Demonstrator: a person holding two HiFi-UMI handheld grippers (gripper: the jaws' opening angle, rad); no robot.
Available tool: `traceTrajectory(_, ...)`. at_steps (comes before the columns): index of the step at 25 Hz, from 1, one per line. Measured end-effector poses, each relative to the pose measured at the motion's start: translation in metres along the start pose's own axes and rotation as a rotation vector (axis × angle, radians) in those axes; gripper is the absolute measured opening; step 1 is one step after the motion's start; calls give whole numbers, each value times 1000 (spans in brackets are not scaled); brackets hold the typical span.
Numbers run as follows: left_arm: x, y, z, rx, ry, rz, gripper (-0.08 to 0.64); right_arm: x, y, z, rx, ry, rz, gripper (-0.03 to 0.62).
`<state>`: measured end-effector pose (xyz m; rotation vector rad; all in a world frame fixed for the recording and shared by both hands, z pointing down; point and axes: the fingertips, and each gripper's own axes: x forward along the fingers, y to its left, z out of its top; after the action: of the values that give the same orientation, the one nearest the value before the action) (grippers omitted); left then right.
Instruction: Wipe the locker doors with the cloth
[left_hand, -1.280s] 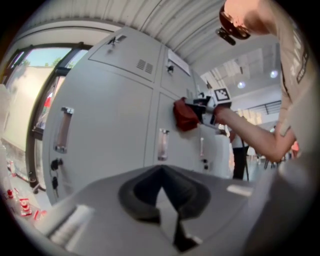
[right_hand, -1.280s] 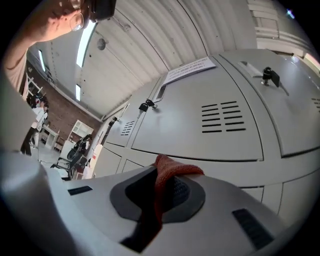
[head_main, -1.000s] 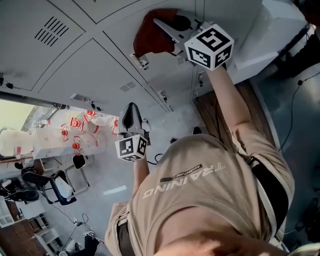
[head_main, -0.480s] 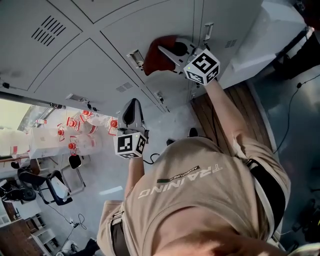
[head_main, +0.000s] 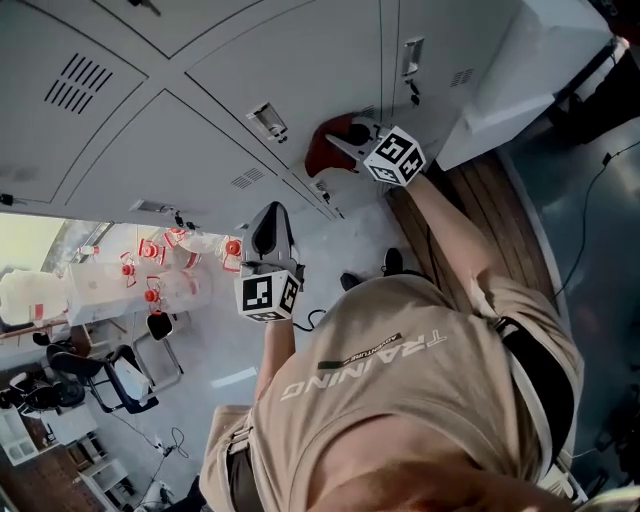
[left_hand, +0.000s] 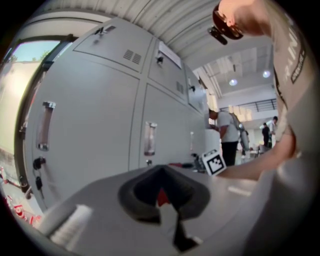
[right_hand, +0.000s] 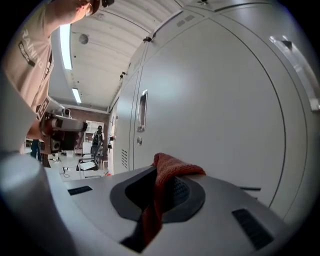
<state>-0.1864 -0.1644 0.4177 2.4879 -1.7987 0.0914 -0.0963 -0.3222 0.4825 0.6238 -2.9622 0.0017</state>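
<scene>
One bunched, red knitted cloth (right_hand: 169, 172)

Bunched red cloth (head_main: 322, 150) against grey locker door (head_main: 300, 70)

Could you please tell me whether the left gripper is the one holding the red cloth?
No, the red cloth is clamped between the jaws of the right gripper, in front of the locker door.

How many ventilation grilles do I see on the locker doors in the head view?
3: a large grille at upper left, a small grille above the left gripper, a third grille at upper right. The cloth may hide more.
</scene>
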Motion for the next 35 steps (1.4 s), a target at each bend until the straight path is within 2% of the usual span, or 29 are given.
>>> traceTrajectory(8, 15, -4, -16, -9, 42, -34, 5, 3, -8, -89, 107, 213, -64, 29)
traceTrajectory(12, 26, -15, -18, -7, 31, -68, 5, -11, 3, -115, 227, 214, -29, 29)
traceTrajectory(15, 33, -21, -14, 3, 14, -92, 5, -31, 16, -110, 214, 186, -39, 29)
traceTrajectory(21, 44, -29, -2, 14, -21, -137, 5, -68, 28, -43, 90, 81, -68, 29)
traceTrajectory(27, 61, -28, 18, 38, -47, -159, 5, -104, 26, 65, -51, -84, -102, 29)
traceTrajectory(32, 84, -25, 31, 77, -16, -160, 5, -118, 5, 147, -236, -91, -155, 29)
traceTrajectory(35, 94, -27, 40, 88, -15, -168, 5, -121, -8, 194, -294, -124, -158, 29)
